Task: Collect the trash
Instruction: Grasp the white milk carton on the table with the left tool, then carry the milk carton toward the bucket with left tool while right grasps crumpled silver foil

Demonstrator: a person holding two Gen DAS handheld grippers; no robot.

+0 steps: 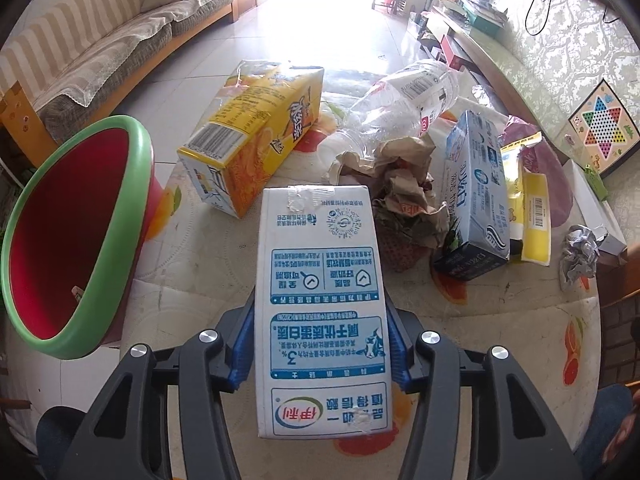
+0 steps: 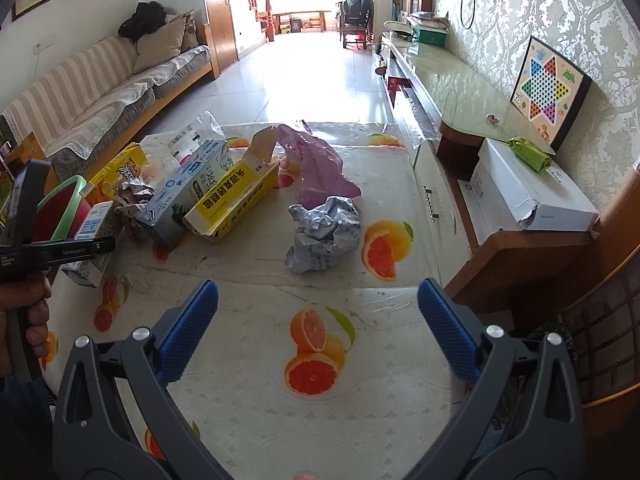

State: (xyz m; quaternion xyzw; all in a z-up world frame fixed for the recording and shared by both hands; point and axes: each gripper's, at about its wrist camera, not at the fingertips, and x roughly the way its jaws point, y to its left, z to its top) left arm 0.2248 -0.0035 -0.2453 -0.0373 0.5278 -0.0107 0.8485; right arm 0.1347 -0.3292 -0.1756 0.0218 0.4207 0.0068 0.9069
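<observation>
My left gripper (image 1: 320, 340) is shut on a white and blue milk carton (image 1: 320, 280), held above the table just right of the red bin with a green rim (image 1: 76, 232). The carton (image 2: 92, 236) and the bin (image 2: 60, 208) also show at the left of the right wrist view. My right gripper (image 2: 318, 308) is open and empty above the fruit-print tablecloth (image 2: 312, 360). Ahead of it lie a crumpled silver wrapper (image 2: 324, 236), a purple plastic bag (image 2: 316, 168) and a yellow box (image 2: 236, 200).
More trash lies on the table: a yellow drink carton (image 1: 256, 132), a clear plastic bottle (image 1: 400, 100), crumpled brown paper (image 1: 404, 200), a blue carton (image 1: 476, 184). A sofa (image 2: 100, 100) stands at the left, a low cabinet (image 2: 460, 92) with a white box (image 2: 528, 192) at the right.
</observation>
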